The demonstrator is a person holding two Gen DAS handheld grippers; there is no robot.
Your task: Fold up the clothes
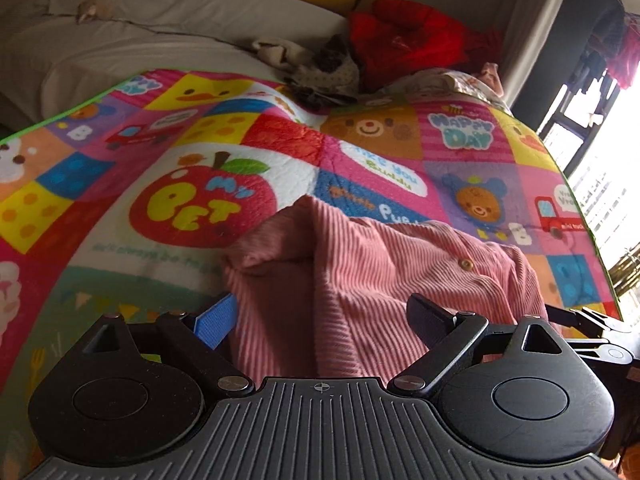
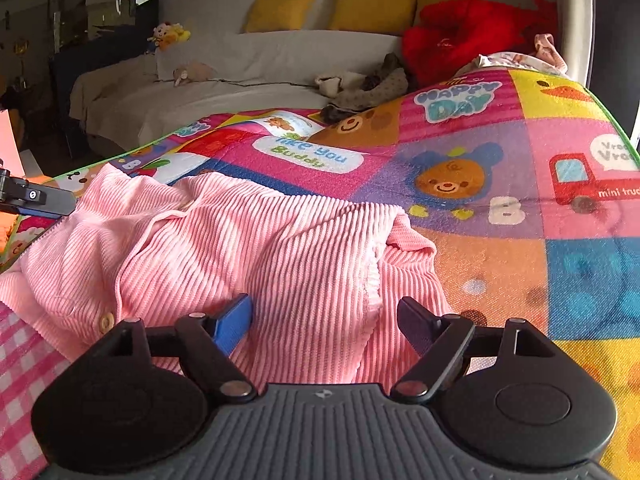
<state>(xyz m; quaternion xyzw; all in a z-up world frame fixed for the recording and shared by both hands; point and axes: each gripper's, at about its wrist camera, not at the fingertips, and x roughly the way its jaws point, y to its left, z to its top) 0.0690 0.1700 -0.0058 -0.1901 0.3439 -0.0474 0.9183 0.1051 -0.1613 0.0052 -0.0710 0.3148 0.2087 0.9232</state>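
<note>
Both grippers, left gripper (image 1: 322,316) and right gripper (image 2: 326,318), gape apart over the pink shirt (image 2: 248,248), which is bunched on the quilt's (image 2: 520,140) near edge.

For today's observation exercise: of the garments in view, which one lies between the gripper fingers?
The pink ribbed cardigan; the red jacket and other clothes lie far back by the sofa.

There were two tongs, left (image 1: 322,316) and right (image 2: 325,320), one pink ribbed garment (image 2: 248,248) with two visible buttons (image 2: 106,322), one patchwork quilt (image 2: 500,184), three yellow cushions (image 2: 374,10) and one red jacket (image 2: 468,36).
</note>
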